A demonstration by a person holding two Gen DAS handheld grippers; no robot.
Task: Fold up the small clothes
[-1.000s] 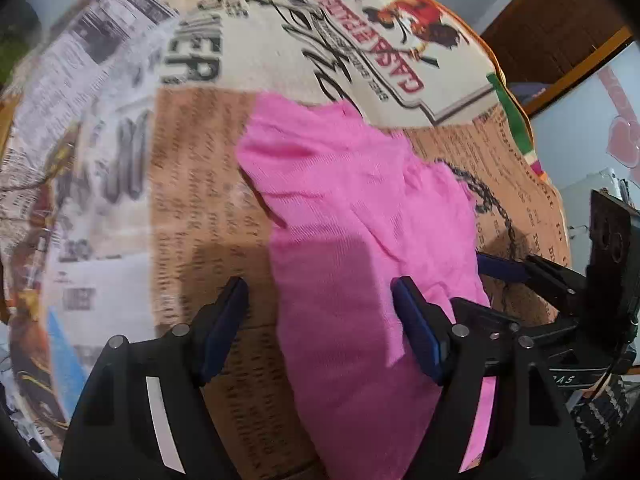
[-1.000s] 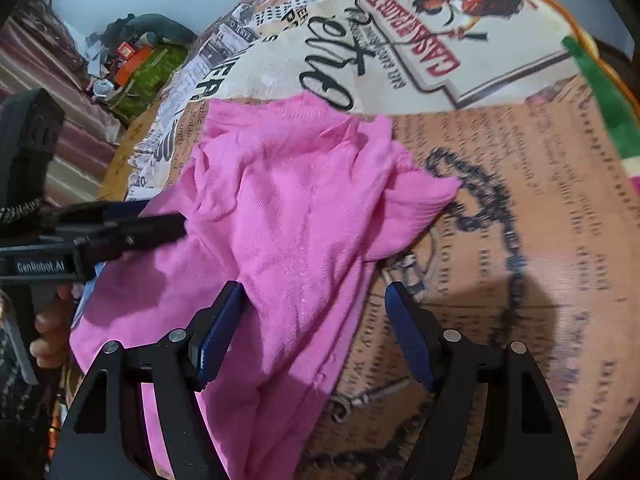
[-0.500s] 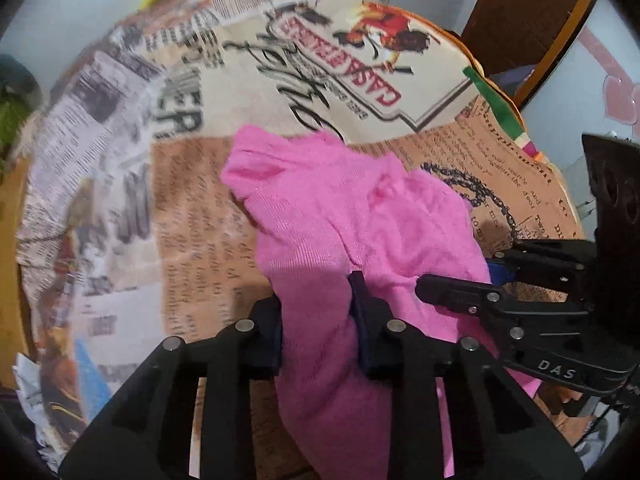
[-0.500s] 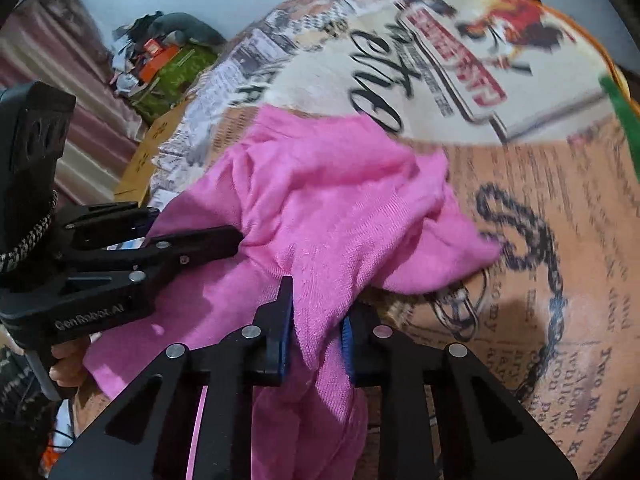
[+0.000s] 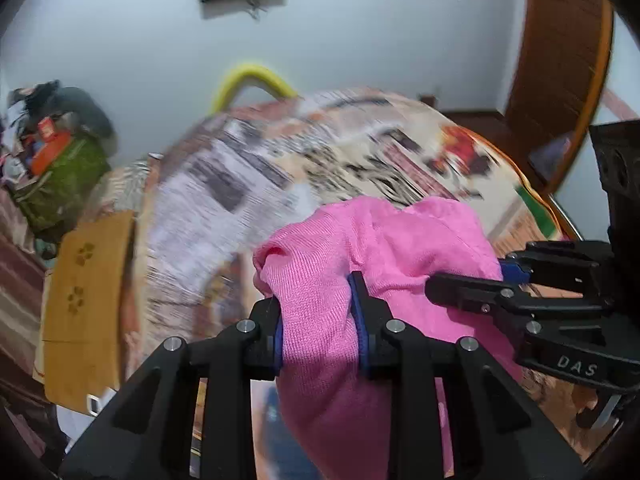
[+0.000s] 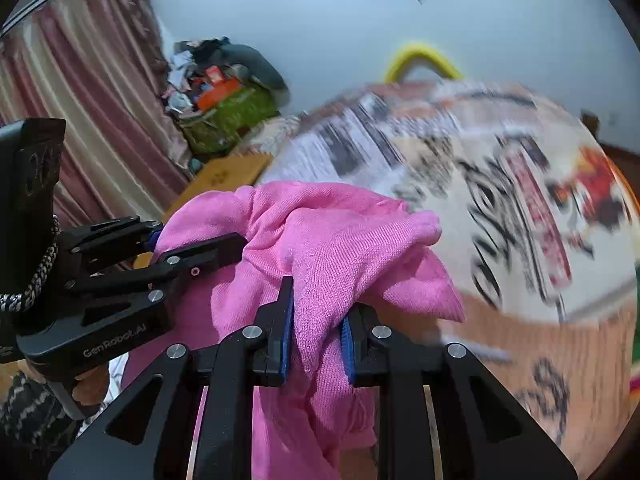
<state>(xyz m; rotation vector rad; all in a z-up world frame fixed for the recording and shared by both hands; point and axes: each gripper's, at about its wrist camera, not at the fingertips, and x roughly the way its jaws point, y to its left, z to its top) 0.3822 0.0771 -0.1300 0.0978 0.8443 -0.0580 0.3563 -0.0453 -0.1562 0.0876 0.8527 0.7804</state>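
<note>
A small pink knit garment point(image 5: 372, 256) hangs bunched between both grippers, lifted above the printed bedspread point(image 5: 248, 184). My left gripper point(image 5: 320, 320) is shut on one part of the pink cloth; the cloth drapes down between its fingers. My right gripper point(image 6: 316, 320) is shut on another part of the same garment point(image 6: 328, 248). The right gripper shows at the right of the left wrist view point(image 5: 500, 280), and the left gripper at the left of the right wrist view point(image 6: 192, 248), both close together. The garment's lower part is hidden behind the gripper bodies.
The bedspread point(image 6: 500, 208) has newspaper and rooster prints. A green bag with clutter point(image 6: 228, 116) stands by the striped curtain point(image 6: 80, 100). A yellow pillow or cloth point(image 5: 84, 300) lies at the left. A wooden door point(image 5: 560, 60) is at the right.
Both grippers closed on the pink garment and lifted it off the bedspread. The views tilted up, so the wall now shows.
</note>
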